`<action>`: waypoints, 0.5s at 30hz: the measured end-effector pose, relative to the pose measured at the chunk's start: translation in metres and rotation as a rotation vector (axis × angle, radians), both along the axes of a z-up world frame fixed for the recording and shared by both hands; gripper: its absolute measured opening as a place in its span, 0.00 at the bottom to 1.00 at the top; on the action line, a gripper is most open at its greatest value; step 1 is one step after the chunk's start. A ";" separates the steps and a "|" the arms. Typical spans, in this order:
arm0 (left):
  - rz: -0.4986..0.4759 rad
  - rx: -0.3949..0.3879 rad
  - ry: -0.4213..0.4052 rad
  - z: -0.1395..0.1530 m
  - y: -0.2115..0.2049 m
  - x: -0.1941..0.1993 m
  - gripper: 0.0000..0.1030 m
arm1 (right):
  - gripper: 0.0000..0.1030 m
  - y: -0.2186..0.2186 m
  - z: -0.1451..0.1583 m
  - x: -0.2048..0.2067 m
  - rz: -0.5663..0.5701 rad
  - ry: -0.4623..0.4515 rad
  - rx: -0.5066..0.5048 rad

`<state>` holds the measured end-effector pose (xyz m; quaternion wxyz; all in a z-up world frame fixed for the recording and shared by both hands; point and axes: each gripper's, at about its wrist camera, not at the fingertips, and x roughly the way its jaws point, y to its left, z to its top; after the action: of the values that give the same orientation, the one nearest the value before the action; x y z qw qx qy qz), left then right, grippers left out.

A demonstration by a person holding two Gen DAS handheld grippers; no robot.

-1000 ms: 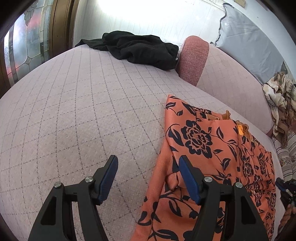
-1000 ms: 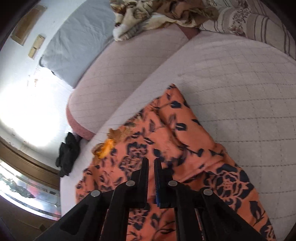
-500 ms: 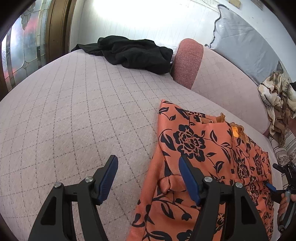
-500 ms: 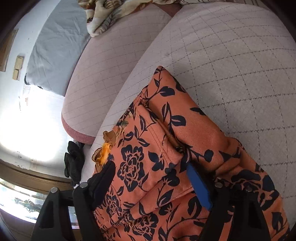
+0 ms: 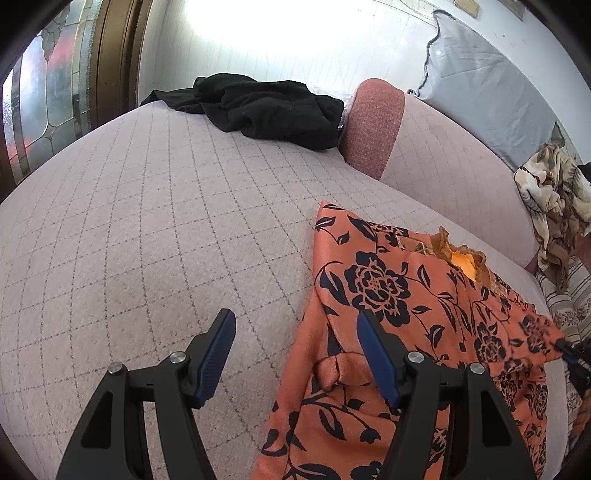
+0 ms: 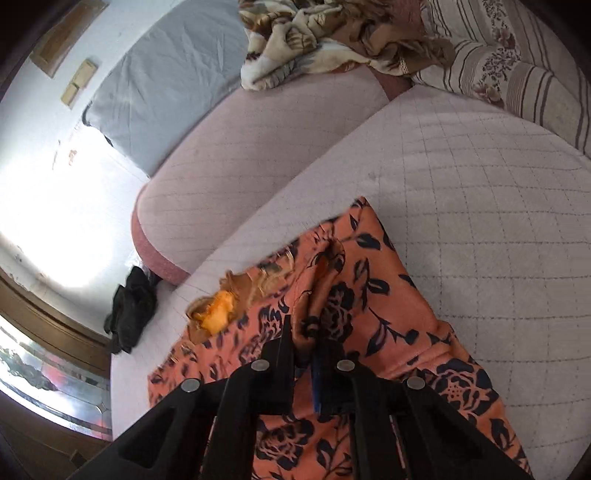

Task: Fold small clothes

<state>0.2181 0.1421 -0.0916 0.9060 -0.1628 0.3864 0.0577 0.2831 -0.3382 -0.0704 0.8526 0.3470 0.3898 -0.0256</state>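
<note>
An orange garment with black flowers [image 5: 399, 306] lies on the pale quilted sofa seat [image 5: 147, 229]; it also shows in the right wrist view [image 6: 369, 295]. My left gripper [image 5: 295, 339] is open and empty, hovering over the garment's left edge, its right finger above the cloth. My right gripper [image 6: 306, 343] is shut on a fold of the garment near its right side and lifts that fold off the seat. The tip of the right gripper shows at the right edge of the left wrist view [image 5: 569, 349].
A black garment [image 5: 266, 107] lies at the far end of the seat. The sofa backrest [image 5: 443, 155] runs behind, with a grey pillow [image 5: 487, 92] above it. A brown patterned blanket [image 6: 332, 33] and striped cushion [image 6: 517, 70] lie at the right end.
My right gripper opened over the garment, then closed on a fold and raised it. The left gripper stayed open and shifted slightly.
</note>
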 end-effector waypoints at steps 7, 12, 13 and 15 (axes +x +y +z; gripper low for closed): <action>0.001 0.007 0.000 0.000 0.000 0.000 0.67 | 0.27 -0.011 -0.045 -0.010 -0.013 0.120 -0.035; -0.011 0.014 -0.017 0.005 -0.004 -0.001 0.67 | 0.32 -0.007 0.007 -0.020 -0.015 -0.043 -0.073; -0.014 0.015 -0.015 0.005 -0.005 -0.001 0.67 | 0.52 -0.003 0.014 -0.015 0.037 -0.077 -0.052; -0.015 0.014 -0.003 0.002 -0.005 0.001 0.69 | 0.84 0.010 0.014 0.005 0.173 -0.088 -0.001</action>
<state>0.2186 0.1367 -0.0893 0.9081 -0.1534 0.3859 0.0533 0.2880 -0.3279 -0.0563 0.8683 0.3121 0.3804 0.0634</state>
